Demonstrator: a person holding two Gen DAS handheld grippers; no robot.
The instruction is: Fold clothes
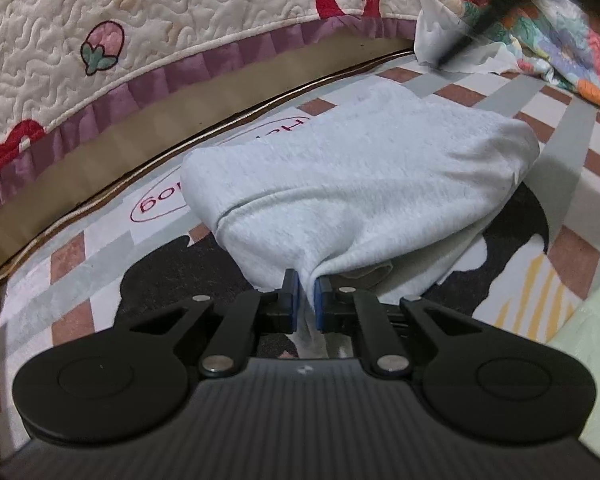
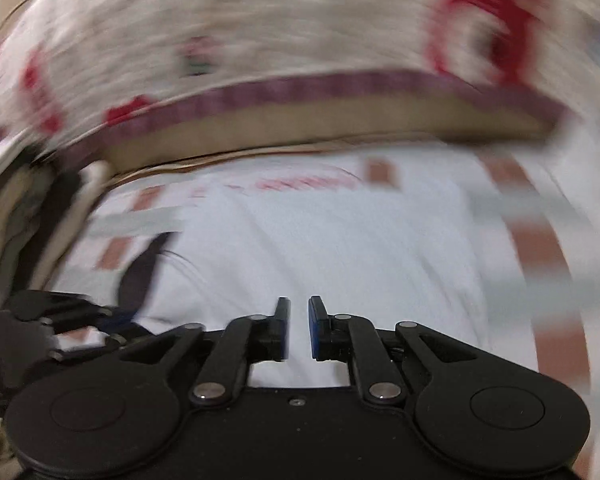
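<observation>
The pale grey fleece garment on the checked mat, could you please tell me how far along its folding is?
Partly done: the pale grey fleece garment already lies doubled over on the checked mat, forming a rough bundle. In hand: the left gripper pinches its near edge. The right gripper shows a narrow gap and holds nothing; its view is blurred. Left: laying that held edge down and squaring the loose corner.
</observation>
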